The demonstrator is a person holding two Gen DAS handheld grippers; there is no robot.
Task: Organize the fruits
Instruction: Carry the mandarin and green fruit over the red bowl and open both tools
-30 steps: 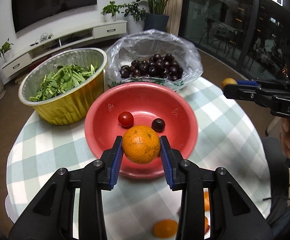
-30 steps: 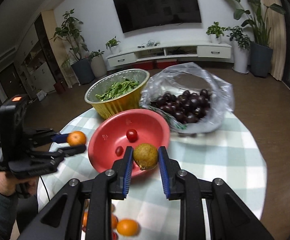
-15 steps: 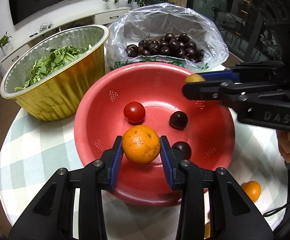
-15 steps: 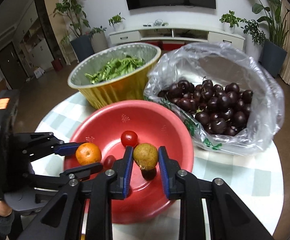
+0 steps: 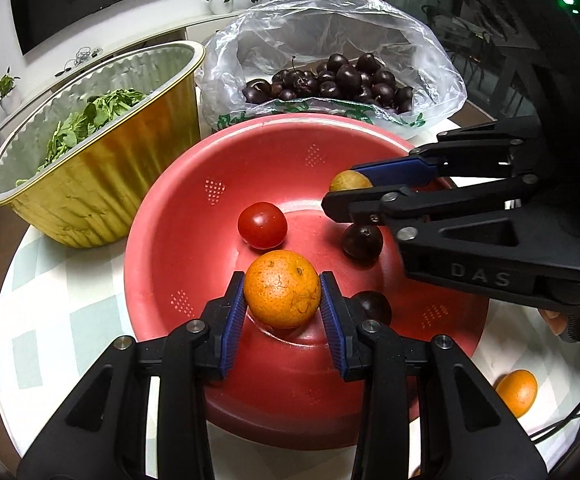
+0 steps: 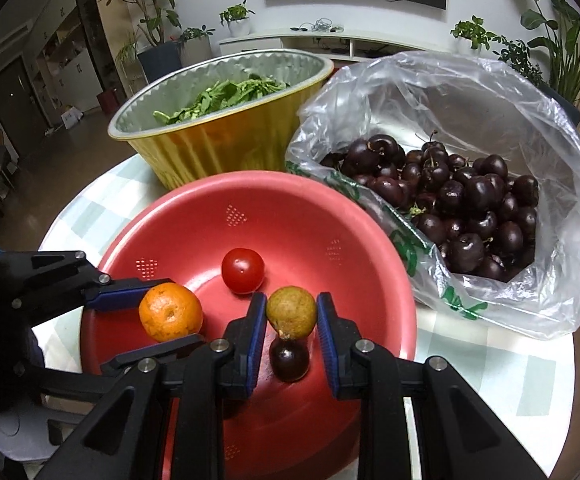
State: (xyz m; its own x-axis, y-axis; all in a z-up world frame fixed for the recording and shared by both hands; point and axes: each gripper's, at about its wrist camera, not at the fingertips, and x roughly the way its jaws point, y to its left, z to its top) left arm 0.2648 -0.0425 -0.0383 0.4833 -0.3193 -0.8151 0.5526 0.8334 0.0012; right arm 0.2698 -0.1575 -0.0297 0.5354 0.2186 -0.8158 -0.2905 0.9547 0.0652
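My left gripper (image 5: pixel 282 305) is shut on an orange (image 5: pixel 282 294) and holds it over the near side of the red bowl (image 5: pixel 209 224). My right gripper (image 6: pixel 292 322) is shut on a yellow-green round fruit (image 6: pixel 291 312) above the bowl (image 6: pixel 370 248); it enters the left wrist view from the right (image 5: pixel 346 190). Inside the bowl lie a red tomato (image 5: pixel 262 225) and two dark cherries (image 5: pixel 362 240). One cherry (image 6: pixel 289 360) lies right under the held fruit. The left gripper with the orange (image 6: pixel 170 317) shows at the left of the right wrist view.
A gold foil bowl of leafy greens (image 5: pixel 89 176) stands behind the red bowl at left. A clear plastic bag of dark cherries (image 5: pixel 330 80) sits behind it at right. A loose orange (image 5: pixel 516 392) lies on the checked tablecloth (image 5: pixel 49 320) at right.
Both grippers have moved forward and down over the red bowl with their fruits still held. The bowl looks larger and closer in both views.
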